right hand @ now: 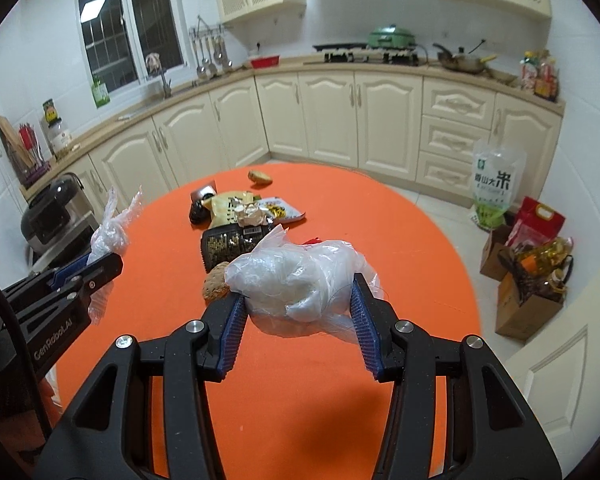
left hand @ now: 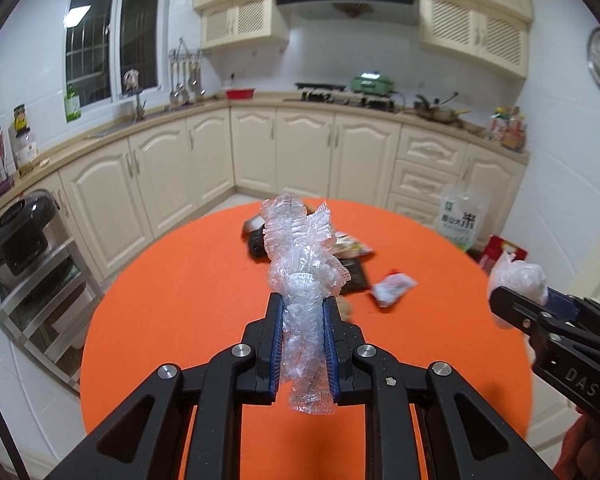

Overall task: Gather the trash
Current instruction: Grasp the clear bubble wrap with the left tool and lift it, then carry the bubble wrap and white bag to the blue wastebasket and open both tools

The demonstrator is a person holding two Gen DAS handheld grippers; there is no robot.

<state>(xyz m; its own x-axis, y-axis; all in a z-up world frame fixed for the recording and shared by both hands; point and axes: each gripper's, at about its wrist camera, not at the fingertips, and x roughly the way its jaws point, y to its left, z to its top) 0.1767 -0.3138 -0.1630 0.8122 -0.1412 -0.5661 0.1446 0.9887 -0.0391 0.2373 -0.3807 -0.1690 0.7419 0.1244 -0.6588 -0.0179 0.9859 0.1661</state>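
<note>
**Both grippers loaded, no bin in view**

Over the orange table (left hand: pixel 188 300): left gripper (left hand: pixel 302 304) clenched on a crinkled clear wrapper (left hand: pixel 296 248), wrapper standing up past the tips, tail hanging below the pads. Right gripper (right hand: pixel 298 304) grasping a wadded clear bag (right hand: pixel 296 280), jaws partway apart w/ the wad filling the gap. Both loads look clear of the tabletop.

Rest of trash is at mid-table: black packet (right hand: pixel 230 246), yellow packet (right hand: pixel 230 204), foil scrap (right hand: pixel 252 214), red/white wrapper (left hand: pixel 392 288), brown lumps (right hand: pixel 216 286) and (right hand: pixel 260 177).

Step IMO: carry both to a bin. Can't see one, so look first. Keep both grips tight; thin film slips and springs open, esp. the wad on the right. Don't swing the wrapper tail through the pile.

Room: near half of table bare, open floor beyond far edge. Right side crowded: rice bag (right hand: pixel 496 184), boxes (right hand: pixel 528 300) on floor. Left: rack w/ cooker (right hand: pixel 54 216) just off the table edge.
</note>
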